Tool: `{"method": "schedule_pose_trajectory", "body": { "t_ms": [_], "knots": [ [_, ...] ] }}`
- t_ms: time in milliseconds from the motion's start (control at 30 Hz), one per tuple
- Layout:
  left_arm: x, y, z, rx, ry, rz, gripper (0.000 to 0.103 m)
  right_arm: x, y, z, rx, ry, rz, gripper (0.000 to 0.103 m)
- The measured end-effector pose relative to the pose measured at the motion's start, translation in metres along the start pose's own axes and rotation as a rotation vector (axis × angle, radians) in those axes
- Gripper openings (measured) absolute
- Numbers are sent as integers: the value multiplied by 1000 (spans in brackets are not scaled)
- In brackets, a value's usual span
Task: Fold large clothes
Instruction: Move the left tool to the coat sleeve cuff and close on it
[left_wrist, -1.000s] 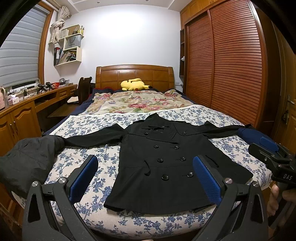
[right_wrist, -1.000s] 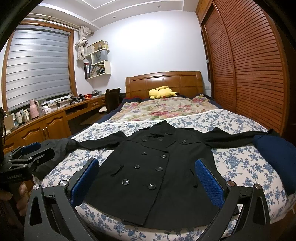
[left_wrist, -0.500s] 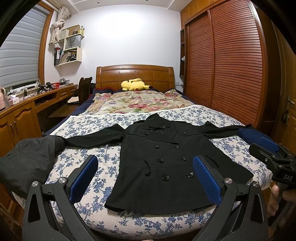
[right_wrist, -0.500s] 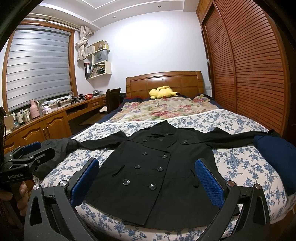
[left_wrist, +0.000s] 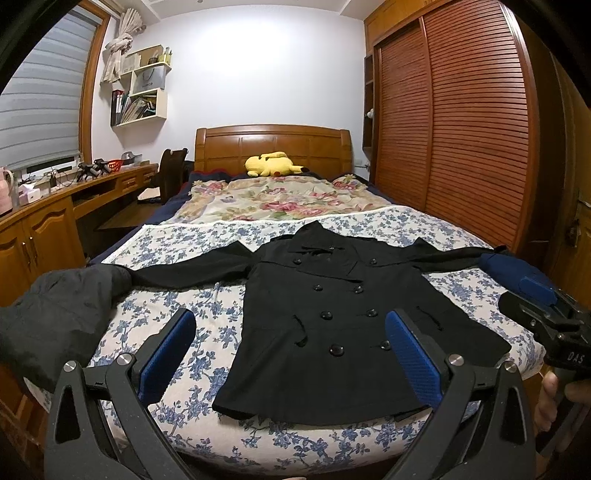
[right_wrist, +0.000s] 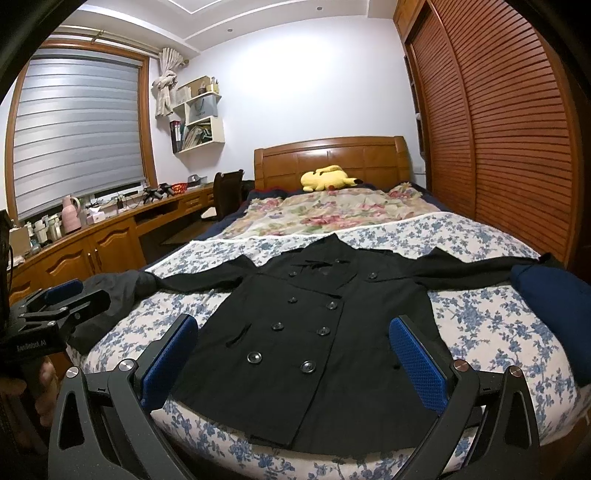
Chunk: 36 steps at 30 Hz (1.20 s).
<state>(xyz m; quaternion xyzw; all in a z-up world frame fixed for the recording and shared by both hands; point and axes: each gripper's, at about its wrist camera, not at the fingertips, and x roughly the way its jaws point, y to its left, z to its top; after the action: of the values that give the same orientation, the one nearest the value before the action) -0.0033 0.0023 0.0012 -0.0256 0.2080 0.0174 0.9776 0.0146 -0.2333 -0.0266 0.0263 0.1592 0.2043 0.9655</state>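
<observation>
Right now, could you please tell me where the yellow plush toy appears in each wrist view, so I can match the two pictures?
Left wrist view: the yellow plush toy lies just left of centre in the upper half, at the foot of the headboard.
Right wrist view: it lies right of centre, again against the headboard.
Shared landmark: the wooden headboard directly behind it.

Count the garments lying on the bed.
3: black coat spread flat mid-bed; grey garment bunched at the left edge; navy garment at the right edge. Others may be hidden.

Dim, even indoor light; sharp centre, fisheye-bent dark corners
</observation>
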Motion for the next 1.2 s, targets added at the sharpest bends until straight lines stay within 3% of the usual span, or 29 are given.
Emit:
{"method": "schedule_pose_trajectory", "body": {
  "t_ms": [567, 967, 1200],
  "knots": [
    [41, 49, -28, -65, 86, 30, 102, 49, 10, 3, -33, 76, 40, 103],
    [89, 75, -41, -81, 146, 76, 102, 109, 5, -2, -30, 134, 60, 103],
    [120, 92, -38, -85, 172, 101, 102, 140, 4, 15, -60, 143, 79, 103]
  ]
}}
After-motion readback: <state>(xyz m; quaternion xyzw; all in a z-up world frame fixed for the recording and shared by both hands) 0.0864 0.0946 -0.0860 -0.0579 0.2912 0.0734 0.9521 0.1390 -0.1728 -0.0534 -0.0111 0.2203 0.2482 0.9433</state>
